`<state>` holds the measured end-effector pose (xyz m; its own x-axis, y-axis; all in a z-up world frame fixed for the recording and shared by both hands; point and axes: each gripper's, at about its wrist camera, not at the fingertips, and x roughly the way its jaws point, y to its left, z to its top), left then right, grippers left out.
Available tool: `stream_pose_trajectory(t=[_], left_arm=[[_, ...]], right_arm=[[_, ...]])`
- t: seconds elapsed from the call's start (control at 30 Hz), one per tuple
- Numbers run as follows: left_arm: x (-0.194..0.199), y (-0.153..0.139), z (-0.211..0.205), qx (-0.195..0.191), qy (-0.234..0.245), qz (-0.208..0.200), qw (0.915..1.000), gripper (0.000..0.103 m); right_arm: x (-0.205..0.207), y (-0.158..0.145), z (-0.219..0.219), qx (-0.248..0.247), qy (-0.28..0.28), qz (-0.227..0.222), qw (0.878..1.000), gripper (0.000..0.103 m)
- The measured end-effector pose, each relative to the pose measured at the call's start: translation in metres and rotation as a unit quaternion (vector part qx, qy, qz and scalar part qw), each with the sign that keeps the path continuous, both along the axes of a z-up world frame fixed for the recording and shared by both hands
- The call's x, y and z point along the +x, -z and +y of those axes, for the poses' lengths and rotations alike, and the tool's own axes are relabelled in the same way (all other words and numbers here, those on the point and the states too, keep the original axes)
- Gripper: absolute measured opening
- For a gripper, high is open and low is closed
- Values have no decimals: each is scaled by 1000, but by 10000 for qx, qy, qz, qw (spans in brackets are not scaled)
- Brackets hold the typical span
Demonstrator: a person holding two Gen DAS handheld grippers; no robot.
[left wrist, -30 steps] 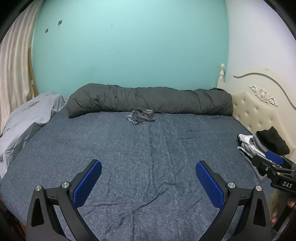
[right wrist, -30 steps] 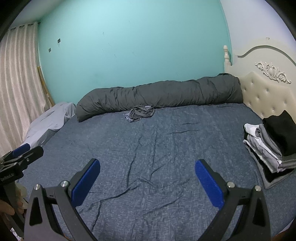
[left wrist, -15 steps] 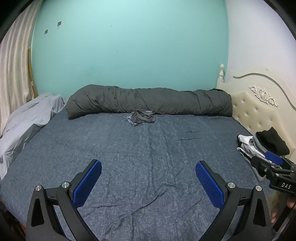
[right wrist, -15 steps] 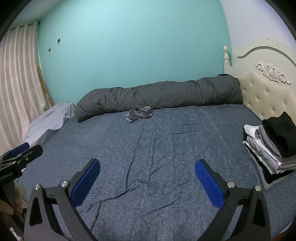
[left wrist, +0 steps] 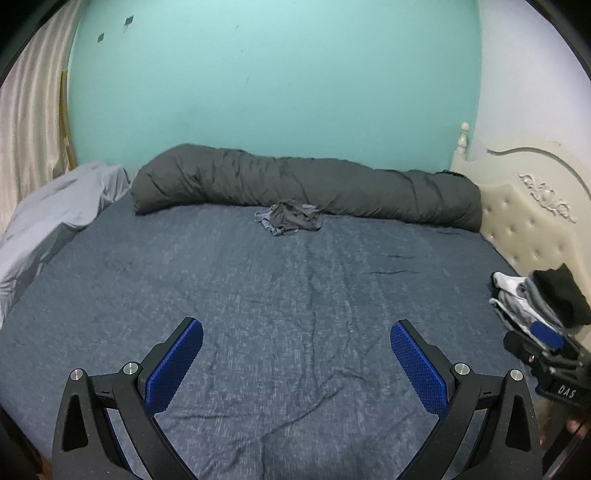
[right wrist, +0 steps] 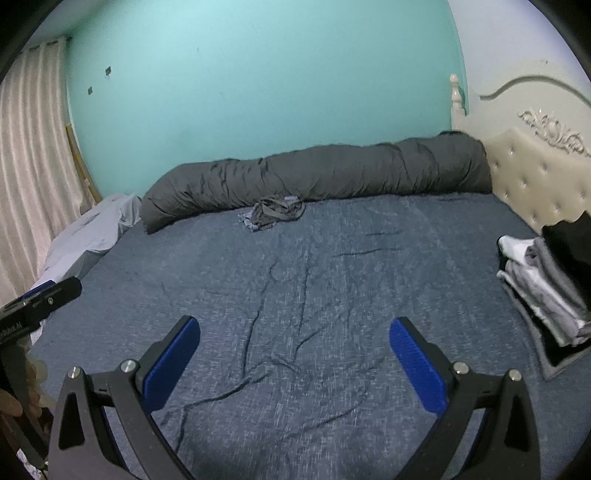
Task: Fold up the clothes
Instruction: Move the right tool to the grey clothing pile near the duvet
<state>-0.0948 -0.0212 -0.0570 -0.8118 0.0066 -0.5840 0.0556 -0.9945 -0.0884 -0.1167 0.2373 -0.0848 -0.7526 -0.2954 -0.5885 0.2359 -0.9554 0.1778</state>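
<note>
Grey crumpled garment (left wrist: 290, 218) way over by the rolled duvet (left wrist: 306, 188), both grippers, left gripper (left wrist: 295, 363) and right gripper (right wrist: 294, 360), jaws spread wide, holding nothing over the blue bed (left wrist: 295, 288), folded stack (right wrist: 546, 284) near the headboard (right wrist: 546, 166)

Bedroom, dim and cool light, no lamp in view. Far wall (left wrist: 280, 81) painted flat turquoise, with two small dark marks (left wrist: 114, 28) high at its left. Side wall (left wrist: 524, 92) at right is white. Pale, ribbed curtain (right wrist: 29, 177) hangs at far left; a thin wooden strip (right wrist: 79, 162) stands between it and the turquoise wall.

Bed fills the lower view, covered by a wrinkled, mottled blue sheet (left wrist: 295, 295). Cream headboard (right wrist: 535, 177) at right: tufted, buttoned panel, carved scroll ornament (right wrist: 554, 129), turned corner post (right wrist: 457, 96). Long dark grey rolled duvet (left wrist: 306, 188) lies along the far edge against the wall. Light grey bedding (left wrist: 55, 218) is heaped at the left edge. Floor not visible.
</note>
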Motion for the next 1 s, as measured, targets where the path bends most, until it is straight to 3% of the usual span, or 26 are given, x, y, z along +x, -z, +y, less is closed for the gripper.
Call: stream_pose_trajectory(t=[0.23, 0.47, 0.63, 0.93, 1.0], left_arm=[[-101, 55, -28, 213, -168, -155, 9995, 103], [-208, 106, -55, 283, -167, -478, 9983, 103], [-256, 119, -70, 517, -277, -607, 9964, 103], [-349, 142, -103, 953, -438, -965, 9898, 103], [-369, 151, -113, 1032, -492, -1035, 9880, 103]], right_arm=[[-106, 64, -18, 52, -202, -453, 9988, 103], [-217, 100, -48, 145, -350, -574, 9976, 103], [-288, 116, -73, 484, -328, -827, 9949, 103], [-403, 142, -126, 534, -607, -1307, 9881, 102], [-428, 149, -140, 580, -706, -1347, 9867, 96]])
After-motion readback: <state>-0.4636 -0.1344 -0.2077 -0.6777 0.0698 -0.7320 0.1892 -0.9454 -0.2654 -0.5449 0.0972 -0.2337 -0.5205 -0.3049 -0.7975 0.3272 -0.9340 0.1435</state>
